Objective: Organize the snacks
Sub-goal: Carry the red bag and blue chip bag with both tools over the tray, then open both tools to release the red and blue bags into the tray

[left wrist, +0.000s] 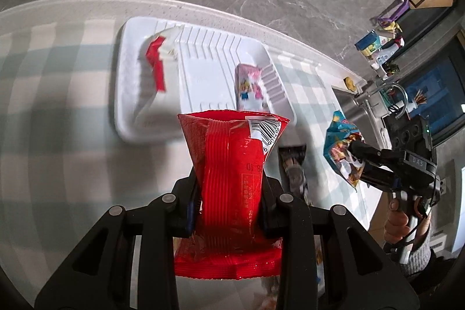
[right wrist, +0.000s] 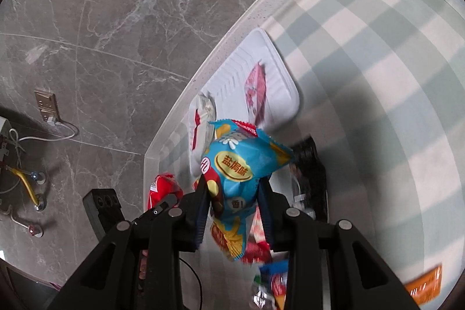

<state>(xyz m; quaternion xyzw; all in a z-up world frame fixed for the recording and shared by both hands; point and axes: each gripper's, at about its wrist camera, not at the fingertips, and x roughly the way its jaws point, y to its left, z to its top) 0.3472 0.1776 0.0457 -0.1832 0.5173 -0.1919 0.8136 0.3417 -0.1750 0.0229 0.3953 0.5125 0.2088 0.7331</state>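
Note:
My left gripper [left wrist: 231, 191] is shut on a red snack packet [left wrist: 232, 179], held above the checkered table just short of the white tray [left wrist: 130, 124]. The tray holds a white-and-red packet [left wrist: 157, 60] at its left and a pink packet [left wrist: 251, 86] at its right. My right gripper [right wrist: 234, 202] is shut on a blue snack packet [right wrist: 241, 164], held above the table near the tray [right wrist: 287, 95]. In the left wrist view the right gripper [left wrist: 357, 161] and its blue packet [left wrist: 340, 141] hover to the right. The red packet [right wrist: 162, 189] shows left in the right wrist view.
A dark packet [left wrist: 293, 167] lies on the table between the grippers, also in the right wrist view [right wrist: 311, 173]. Several loose packets [right wrist: 267, 275] lie under my right gripper, and an orange one [right wrist: 427, 285] at the lower right. The table edge [right wrist: 203, 83] drops to a marble floor.

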